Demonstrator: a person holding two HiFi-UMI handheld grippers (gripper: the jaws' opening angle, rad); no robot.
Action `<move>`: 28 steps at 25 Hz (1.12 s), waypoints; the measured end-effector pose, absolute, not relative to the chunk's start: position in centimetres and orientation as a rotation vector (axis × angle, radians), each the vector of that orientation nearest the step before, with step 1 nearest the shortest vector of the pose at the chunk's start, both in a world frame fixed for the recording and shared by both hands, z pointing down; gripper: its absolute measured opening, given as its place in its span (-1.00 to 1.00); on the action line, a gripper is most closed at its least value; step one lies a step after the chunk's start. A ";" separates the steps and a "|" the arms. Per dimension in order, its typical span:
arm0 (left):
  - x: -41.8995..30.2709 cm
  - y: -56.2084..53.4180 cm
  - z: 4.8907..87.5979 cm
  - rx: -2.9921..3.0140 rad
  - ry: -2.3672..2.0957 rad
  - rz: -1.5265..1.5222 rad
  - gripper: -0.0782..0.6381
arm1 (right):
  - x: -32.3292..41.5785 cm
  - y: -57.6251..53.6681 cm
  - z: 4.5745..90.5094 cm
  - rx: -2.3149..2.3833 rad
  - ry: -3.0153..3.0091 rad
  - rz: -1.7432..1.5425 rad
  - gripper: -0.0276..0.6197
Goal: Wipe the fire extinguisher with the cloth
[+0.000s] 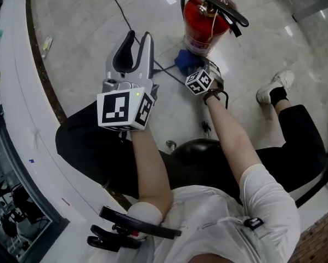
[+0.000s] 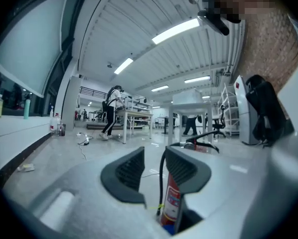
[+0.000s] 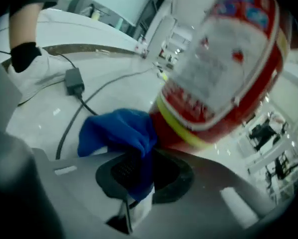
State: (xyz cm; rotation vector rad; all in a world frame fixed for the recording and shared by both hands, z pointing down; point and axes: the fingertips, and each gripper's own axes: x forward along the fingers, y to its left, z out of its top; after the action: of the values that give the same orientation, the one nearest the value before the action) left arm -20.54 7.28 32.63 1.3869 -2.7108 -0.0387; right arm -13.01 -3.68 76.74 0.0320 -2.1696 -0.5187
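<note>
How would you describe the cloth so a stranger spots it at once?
Find the red fire extinguisher standing on the pale floor. At its base is a crumpled cloth, pinched in the right gripper. It is the only bright blue thing there, amid red and pale grey.

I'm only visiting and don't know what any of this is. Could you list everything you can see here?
Metal fire extinguisher with black handle: one, red, upright on the glossy grey floor.
Soft cloth: one, blue, at the extinguisher's base.
Thin cable: one, black, lying across the floor.
Sneaker: one, white, on the person's foot, right of the extinguisher.
Left gripper: one, grey, jaws apart, empty.
Right gripper: one, grey, shut on the cloth.
</note>
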 end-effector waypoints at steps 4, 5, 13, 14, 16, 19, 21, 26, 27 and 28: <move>-21.7 6.5 34.4 1.282 -2.711 -0.006 -0.41 | -11.3 -6.2 80.4 -0.054 -2.027 -0.248 -0.75; -21.9 6.2 34.2 1.259 -2.725 -0.015 -0.41 | -11.4 -6.3 80.1 -0.096 -2.017 -0.234 -0.75; -20.9 5.2 29.4 1.087 -2.915 -0.112 -0.41 | -12.1 -2.3 68.2 -0.188 -2.420 0.065 -0.76; -20.6 5.4 28.8 1.056 -2.940 -0.130 -0.41 | -12.2 -1.9 65.1 -0.190 -2.488 0.087 -0.76; -19.8 6.0 27.7 0.999 -2.988 -0.166 -0.41 | -12.0 -1.4 57.9 -0.223 -2.642 0.112 -0.76; -18.2 6.9 26.6 0.917 -3.045 -0.203 -0.41 | -10.6 -2.5 47.5 -0.267 -2.843 0.240 -0.76; -17.0 7.4 25.4 0.862 -3.093 -0.247 -0.41 | -10.8 -4.7 41.9 -0.260 -2.955 0.344 -0.76; -14.6 5.7 24.4 0.884 -3.103 -0.243 -0.42 | -13.7 -6.6 38.2 -0.206 -3.044 0.430 -0.76; -14.5 5.2 24.3 0.900 -3.098 -0.221 -0.42 | -14.2 -6.2 38.2 -0.191 -3.073 0.382 -0.76; -14.4 4.9 24.2 0.908 -3.099 -0.196 -0.42 | -14.5 -6.0 38.2 -0.175 -3.110 0.320 -0.76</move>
State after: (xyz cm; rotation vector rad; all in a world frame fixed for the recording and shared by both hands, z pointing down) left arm -14.36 4.94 24.24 0.9082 -3.0985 -0.1964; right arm -14.54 -5.98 38.22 -0.1746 -3.1103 0.3204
